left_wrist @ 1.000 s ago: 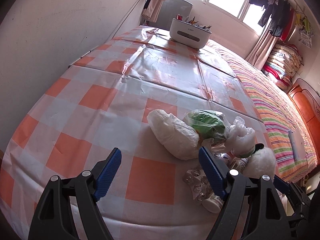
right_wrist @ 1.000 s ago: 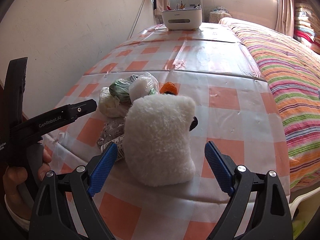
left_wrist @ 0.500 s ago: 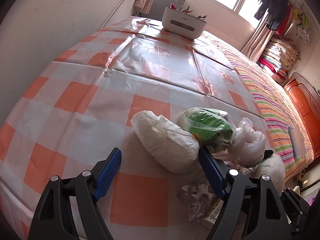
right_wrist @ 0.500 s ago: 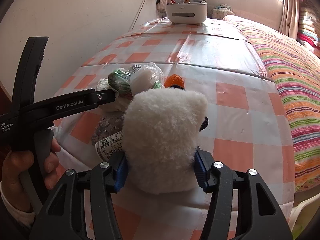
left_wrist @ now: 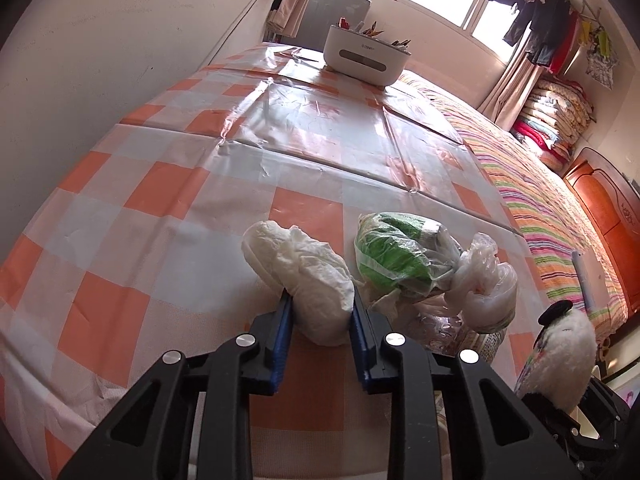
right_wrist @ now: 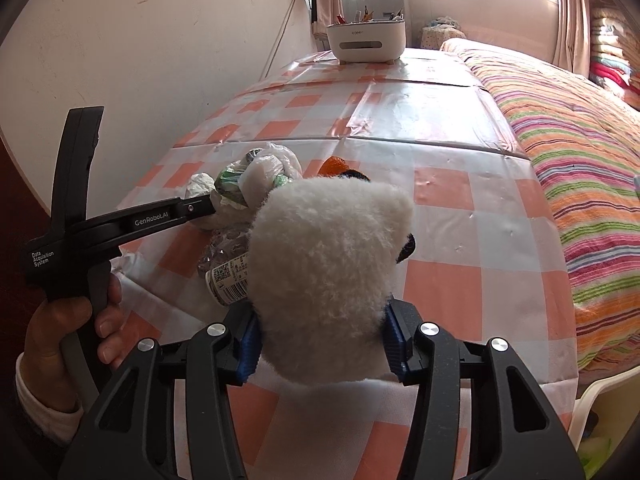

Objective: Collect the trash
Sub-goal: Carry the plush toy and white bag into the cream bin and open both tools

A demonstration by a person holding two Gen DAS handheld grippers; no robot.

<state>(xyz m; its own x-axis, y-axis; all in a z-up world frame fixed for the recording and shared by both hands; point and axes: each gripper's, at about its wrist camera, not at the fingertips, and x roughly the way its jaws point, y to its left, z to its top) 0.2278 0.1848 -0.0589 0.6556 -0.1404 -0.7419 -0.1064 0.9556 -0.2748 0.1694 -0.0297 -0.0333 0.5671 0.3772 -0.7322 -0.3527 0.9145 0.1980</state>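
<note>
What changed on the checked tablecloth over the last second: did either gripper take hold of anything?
Both did, and both sets of jaws are closing. The left gripper closed on the crumpled white plastic bag; the right gripper closed on the fluffy white plush toy. The bagged green wrapper, knotted clear bag and white organiser box stayed put.

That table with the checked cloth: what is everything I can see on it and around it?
white wad: one, near edge, between left jaws
green bag: one, clear wrap, beside wad
clear knotted bag: one, right of green bag
crushed bottle: one, clear, barcode label
fluffy toy: one, white, between right jaws
white caddy: one, far end
table: orange-white checks
bed: striped cover, right
left gripper: black, blue pads, closing
right gripper: closing
hand: holds left gripper
</note>
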